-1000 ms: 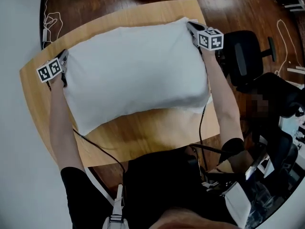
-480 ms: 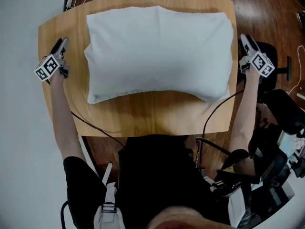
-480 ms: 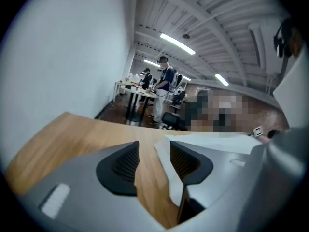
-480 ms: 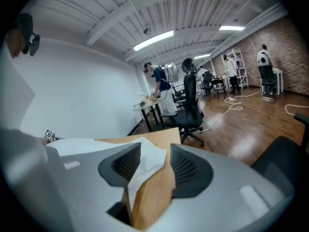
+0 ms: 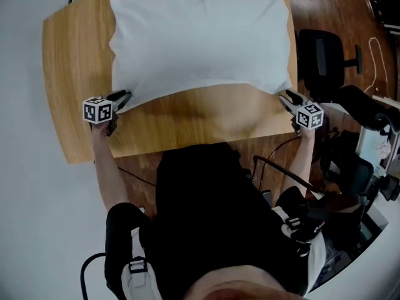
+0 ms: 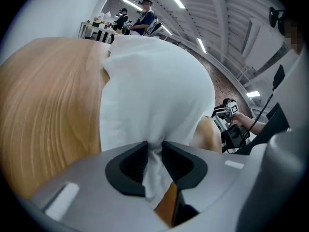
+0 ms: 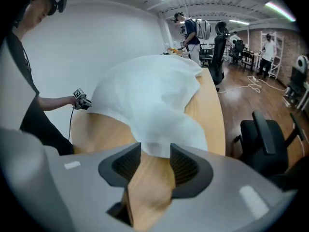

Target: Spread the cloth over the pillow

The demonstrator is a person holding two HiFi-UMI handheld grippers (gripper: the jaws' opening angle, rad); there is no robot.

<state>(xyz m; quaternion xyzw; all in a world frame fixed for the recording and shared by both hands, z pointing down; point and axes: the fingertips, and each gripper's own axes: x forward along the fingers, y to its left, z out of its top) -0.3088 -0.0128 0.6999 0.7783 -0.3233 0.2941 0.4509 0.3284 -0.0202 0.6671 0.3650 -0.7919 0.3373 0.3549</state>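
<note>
A white cloth point(image 5: 200, 42) lies over the pillow on the wooden table point(image 5: 75, 61); the pillow itself is hidden beneath it. My left gripper point(image 5: 124, 97) is at the cloth's near-left corner. In the left gripper view its jaws are closing, and the corner of the cloth point(image 6: 154, 81) is pinched between the left gripper's point(image 6: 154, 150) pads. My right gripper point(image 5: 283, 95) is at the near-right corner. Its jaws stand wide, with the edge of the cloth point(image 7: 145, 95) lying at the right gripper's point(image 7: 155, 151) tips, unpressed, and bare wood showing between them.
A black office chair point(image 5: 322, 55) stands right of the table on the wooden floor, with cables nearby. The table's near edge point(image 5: 187, 147) runs just in front of the person's body. People and desks show far off in both gripper views.
Both grippers left the cloth's far corners, swung out past the table's sides and came to the near corners. The left jaws have closed on the near-left corner.
</note>
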